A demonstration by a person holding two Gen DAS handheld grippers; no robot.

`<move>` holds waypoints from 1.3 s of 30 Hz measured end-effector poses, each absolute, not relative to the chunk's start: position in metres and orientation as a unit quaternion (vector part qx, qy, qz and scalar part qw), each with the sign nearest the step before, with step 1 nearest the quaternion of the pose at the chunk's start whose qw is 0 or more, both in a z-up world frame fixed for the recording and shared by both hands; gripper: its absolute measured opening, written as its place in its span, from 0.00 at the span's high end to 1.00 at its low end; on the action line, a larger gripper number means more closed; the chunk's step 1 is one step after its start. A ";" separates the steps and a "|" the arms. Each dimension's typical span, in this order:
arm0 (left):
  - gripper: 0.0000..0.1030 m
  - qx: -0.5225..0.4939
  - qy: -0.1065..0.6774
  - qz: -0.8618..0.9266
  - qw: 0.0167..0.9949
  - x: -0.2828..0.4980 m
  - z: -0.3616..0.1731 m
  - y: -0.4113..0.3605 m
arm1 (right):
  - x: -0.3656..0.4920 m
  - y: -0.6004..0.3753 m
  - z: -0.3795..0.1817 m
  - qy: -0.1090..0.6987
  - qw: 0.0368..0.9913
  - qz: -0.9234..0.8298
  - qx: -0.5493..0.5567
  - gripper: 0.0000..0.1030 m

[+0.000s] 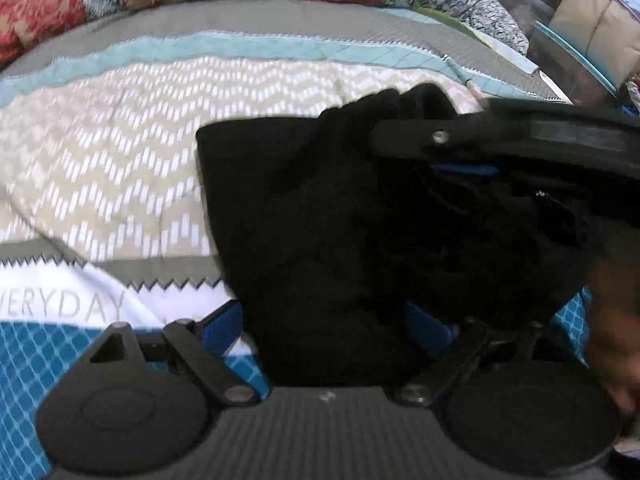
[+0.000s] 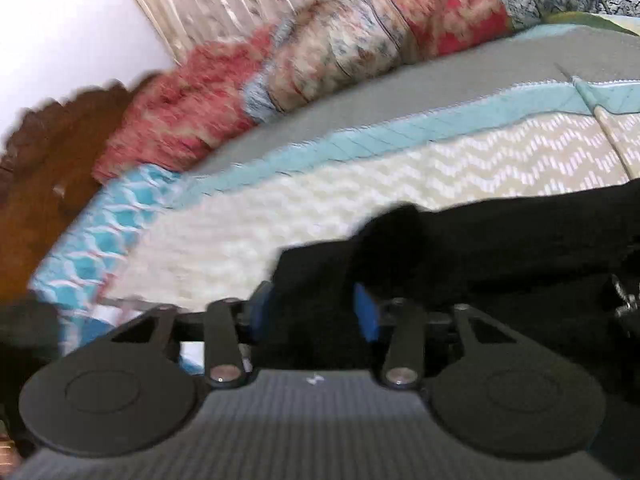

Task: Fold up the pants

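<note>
The bed (image 1: pixel 120 152) is covered at 3 o'clock by the pants (image 1: pixel 320 220). The right gripper (image 2: pixel 316 312) appears clamped on a black fold; the left gripper (image 1: pixel 332 320) is held wide around cloth, ungripped. Edges should be aligned before release

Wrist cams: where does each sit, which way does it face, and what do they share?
Left wrist: on the left gripper, angled down at the black pants on the bedspread; its blue pads straddle the cloth; the right gripper crosses at right.
Right wrist: on the right gripper, tilted, facing pants and pillows; cloth between its pads.
Shared: pants, bedspread, pillows.
</note>
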State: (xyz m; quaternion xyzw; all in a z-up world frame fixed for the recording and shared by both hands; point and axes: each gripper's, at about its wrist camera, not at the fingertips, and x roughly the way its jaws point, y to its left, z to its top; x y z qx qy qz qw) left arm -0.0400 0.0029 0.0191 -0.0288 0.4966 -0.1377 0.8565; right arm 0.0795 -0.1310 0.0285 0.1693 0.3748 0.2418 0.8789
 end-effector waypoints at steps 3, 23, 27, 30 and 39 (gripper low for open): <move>0.11 -0.047 0.503 -0.141 0.852 -0.043 0.018 0.009 | 0.102 -0.180 0.007 0.378 0.885 0.142 0.232 0.62; 0.20 -0.083 0.480 -0.237 0.841 -0.031 0.048 -0.013 | 0.048 -0.208 -0.008 0.411 0.862 0.173 0.242 0.70; 0.17 -0.032 0.485 -0.233 0.842 -0.035 0.041 -0.025 | 0.026 -0.243 0.026 0.345 0.895 0.158 0.233 0.57; 0.16 -0.053 0.483 -0.242 0.840 -0.035 0.058 -0.021 | 0.002 -0.300 0.044 0.274 0.927 0.083 0.241 0.46; 0.12 -0.131 0.465 -0.255 0.838 -0.011 0.096 -0.028 | 0.007 -0.414 0.001 0.296 0.913 -0.113 0.258 0.49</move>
